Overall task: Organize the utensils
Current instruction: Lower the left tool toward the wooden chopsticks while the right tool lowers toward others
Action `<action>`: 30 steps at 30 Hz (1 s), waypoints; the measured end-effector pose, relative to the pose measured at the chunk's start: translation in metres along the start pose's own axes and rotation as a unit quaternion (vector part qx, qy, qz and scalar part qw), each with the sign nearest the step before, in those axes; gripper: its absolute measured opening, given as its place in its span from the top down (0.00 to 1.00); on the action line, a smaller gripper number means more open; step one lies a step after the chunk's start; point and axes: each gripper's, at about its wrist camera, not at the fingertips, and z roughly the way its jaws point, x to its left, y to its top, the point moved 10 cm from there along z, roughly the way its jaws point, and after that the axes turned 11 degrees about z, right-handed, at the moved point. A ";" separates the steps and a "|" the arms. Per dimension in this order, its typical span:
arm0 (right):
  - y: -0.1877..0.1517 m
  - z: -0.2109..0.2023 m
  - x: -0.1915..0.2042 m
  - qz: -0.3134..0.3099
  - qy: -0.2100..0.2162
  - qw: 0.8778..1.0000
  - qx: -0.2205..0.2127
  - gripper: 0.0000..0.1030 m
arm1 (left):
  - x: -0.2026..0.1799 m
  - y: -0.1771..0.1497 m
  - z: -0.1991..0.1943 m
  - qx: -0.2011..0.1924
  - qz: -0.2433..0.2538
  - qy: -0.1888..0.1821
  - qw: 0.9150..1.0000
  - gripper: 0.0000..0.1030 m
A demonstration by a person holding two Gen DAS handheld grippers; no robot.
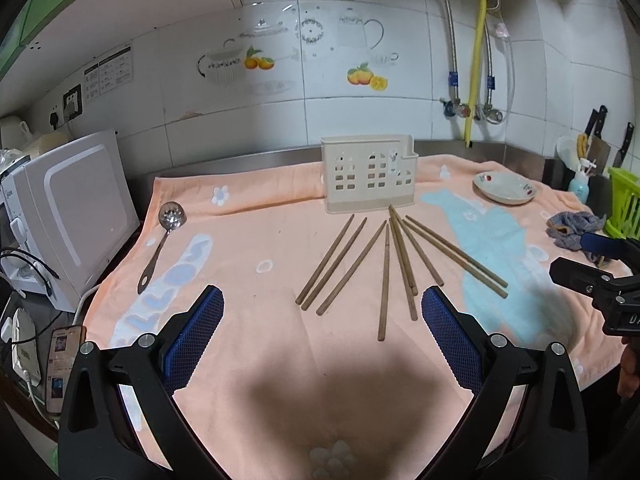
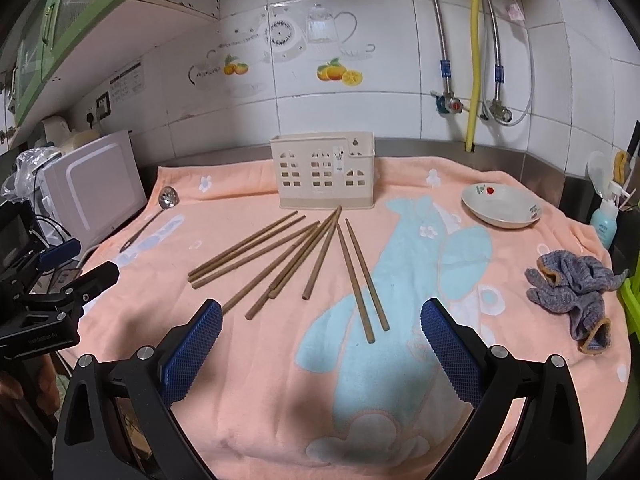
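Several wooden chopsticks (image 1: 386, 266) lie fanned out on the peach towel (image 1: 248, 352), in front of a beige perforated utensil holder (image 1: 369, 174) standing upright at the back. A slotted metal spoon (image 1: 162, 242) lies at the towel's left. My left gripper (image 1: 322, 322) is open and empty, hovering above the near ends of the chopsticks. In the right wrist view the chopsticks (image 2: 296, 254), the holder (image 2: 323, 170) and the spoon (image 2: 154, 220) show too. My right gripper (image 2: 320, 330) is open and empty, above the towel (image 2: 260, 380) near the two rightmost chopsticks.
A white microwave (image 1: 76, 216) stands at the left edge with a phone (image 1: 60, 364) and cables below it. A white dish (image 2: 502, 205) sits at the back right, a grey-blue cloth (image 2: 572, 292) at the right. Knives, a bottle and a green rack (image 1: 624, 204) crowd the right corner.
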 end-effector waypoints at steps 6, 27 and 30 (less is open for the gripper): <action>-0.004 0.015 -0.007 0.001 -0.007 1.000 0.017 0.07 | 0.004 -0.009 0.017 0.021 -0.006 -0.001 1.000 0.05; -0.016 0.072 -0.028 0.007 -0.023 0.996 0.086 0.20 | 0.006 -0.028 0.076 0.086 -0.024 -0.037 0.995 0.05; -0.017 0.078 -0.032 0.008 -0.024 0.996 0.091 0.23 | 0.010 -0.029 0.082 0.093 -0.025 -0.039 0.995 0.05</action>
